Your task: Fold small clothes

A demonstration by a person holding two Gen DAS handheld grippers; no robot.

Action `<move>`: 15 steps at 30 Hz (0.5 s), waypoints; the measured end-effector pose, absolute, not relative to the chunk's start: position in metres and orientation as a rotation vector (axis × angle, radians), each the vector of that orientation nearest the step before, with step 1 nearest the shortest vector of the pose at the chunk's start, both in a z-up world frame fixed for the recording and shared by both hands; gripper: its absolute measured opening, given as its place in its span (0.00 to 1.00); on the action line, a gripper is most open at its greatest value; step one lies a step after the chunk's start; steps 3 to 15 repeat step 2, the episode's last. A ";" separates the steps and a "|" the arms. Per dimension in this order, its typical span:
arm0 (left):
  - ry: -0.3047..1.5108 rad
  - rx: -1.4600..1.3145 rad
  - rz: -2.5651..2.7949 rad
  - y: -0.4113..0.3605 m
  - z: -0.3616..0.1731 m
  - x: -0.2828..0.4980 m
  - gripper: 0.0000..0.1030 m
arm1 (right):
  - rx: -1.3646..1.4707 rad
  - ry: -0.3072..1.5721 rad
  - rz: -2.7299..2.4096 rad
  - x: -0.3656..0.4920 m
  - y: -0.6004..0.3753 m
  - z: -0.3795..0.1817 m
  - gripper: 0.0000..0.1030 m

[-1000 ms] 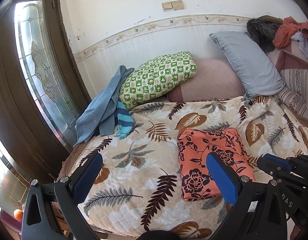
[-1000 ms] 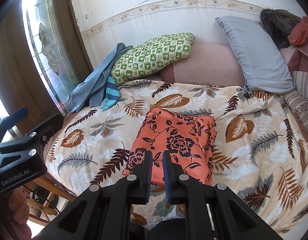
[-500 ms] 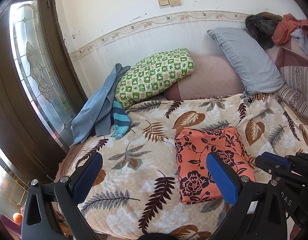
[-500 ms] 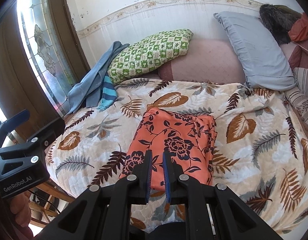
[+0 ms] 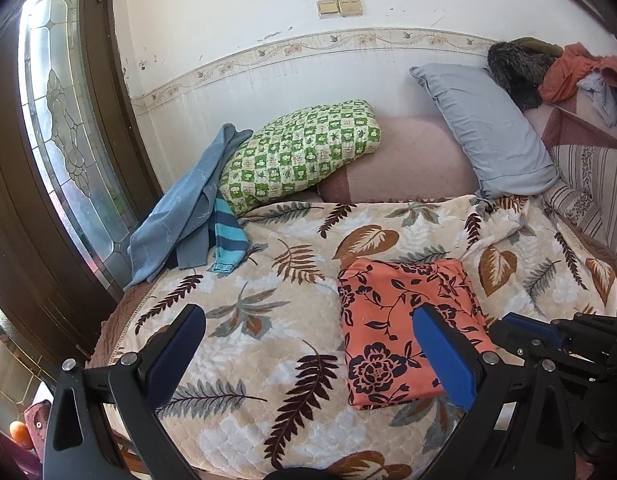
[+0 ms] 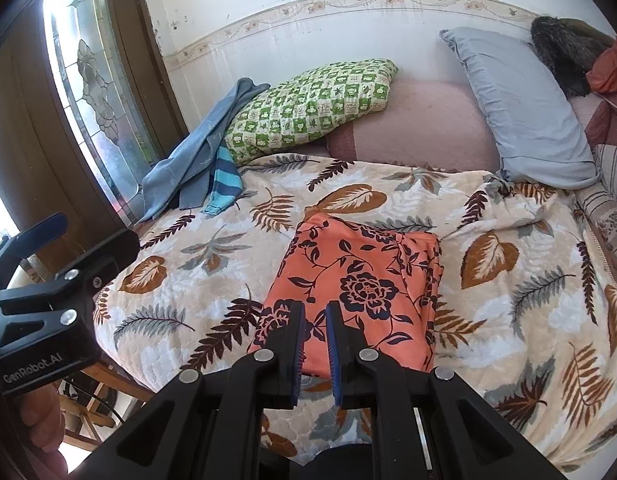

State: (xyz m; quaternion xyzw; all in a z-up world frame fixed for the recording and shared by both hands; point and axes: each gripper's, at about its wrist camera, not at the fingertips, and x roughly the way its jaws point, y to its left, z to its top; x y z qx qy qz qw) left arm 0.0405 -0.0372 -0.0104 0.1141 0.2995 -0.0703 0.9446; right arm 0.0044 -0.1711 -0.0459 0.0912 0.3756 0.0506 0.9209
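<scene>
On the bed's leaf-print quilt, a folded orange floral garment lies near the front edge.
Left tongs gape wide, empty; right tongs are nearly closed, gripping nothing.

White wall with flowered border, dark wooden door with bright leaded glass at left, leaf-patterned bed

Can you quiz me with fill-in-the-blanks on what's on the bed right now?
1. The folded orange cloth has a dark ____ print.
2. The left gripper has its jaws wide ____.
3. The green checked pillow leans on a ____ cushion.
4. The right gripper is nearly shut and holds ____.

Missing words: flower; open; pink; nothing
</scene>
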 end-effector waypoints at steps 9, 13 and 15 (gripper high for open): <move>0.652 0.236 -0.151 -0.039 -0.022 0.051 1.00 | 0.205 0.777 0.105 0.008 -0.177 -0.051 0.12; 0.652 0.236 -0.151 -0.039 -0.022 0.051 1.00 | 0.205 0.777 0.105 0.008 -0.177 -0.051 0.12; 0.652 0.236 -0.151 -0.039 -0.022 0.051 1.00 | 0.205 0.777 0.105 0.008 -0.177 -0.051 0.12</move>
